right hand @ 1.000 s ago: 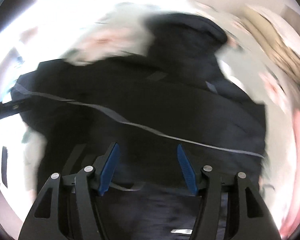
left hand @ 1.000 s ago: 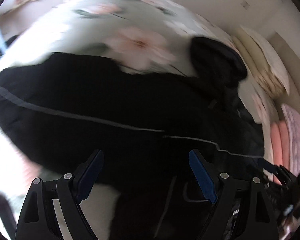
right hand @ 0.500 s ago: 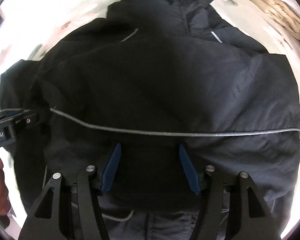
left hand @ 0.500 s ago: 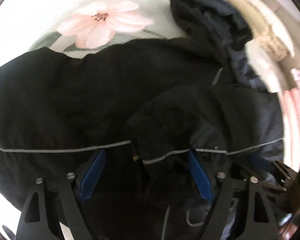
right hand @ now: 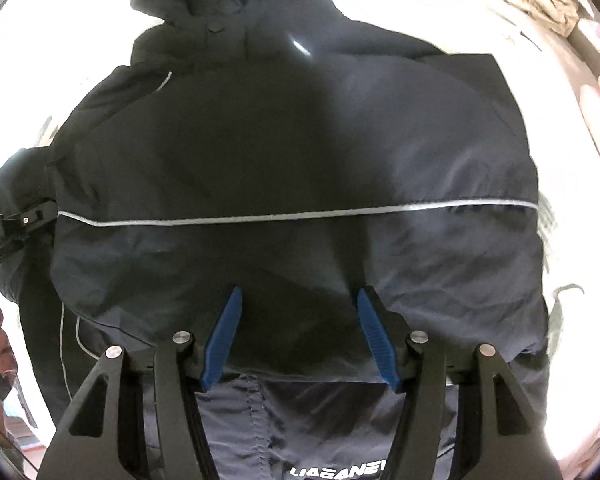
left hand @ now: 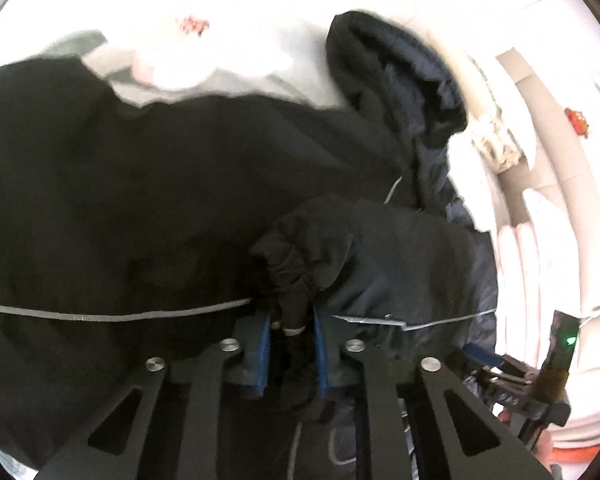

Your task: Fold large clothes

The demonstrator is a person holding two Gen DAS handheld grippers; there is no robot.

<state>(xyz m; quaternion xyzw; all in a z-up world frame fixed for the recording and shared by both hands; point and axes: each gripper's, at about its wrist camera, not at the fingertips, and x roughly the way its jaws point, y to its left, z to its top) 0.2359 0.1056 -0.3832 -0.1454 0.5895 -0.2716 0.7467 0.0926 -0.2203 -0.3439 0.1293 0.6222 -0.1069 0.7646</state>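
Black hooded padded jacket with thin grey piping point(right hand: 292, 152) spread on pale floral-print bed cover point(left hand: 228, 60). Left gripper point(left hand: 290, 342) jaws nearly closed, pinching bunched sleeve cuff point(left hand: 292, 280) — right gripper point(right hand: 300, 336) jaws wide apart, holding nothing, over the hem. Cream pillows point(left hand: 540, 184) beside wall.

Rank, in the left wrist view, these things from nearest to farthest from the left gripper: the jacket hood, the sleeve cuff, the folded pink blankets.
1. Sleeve cuff: pinched between the jaws of the left gripper, so nearest.
2. Folded pink blankets: off to the right, beyond the jacket's edge.
3. Jacket hood: at the far end of the jacket, upper right of centre.
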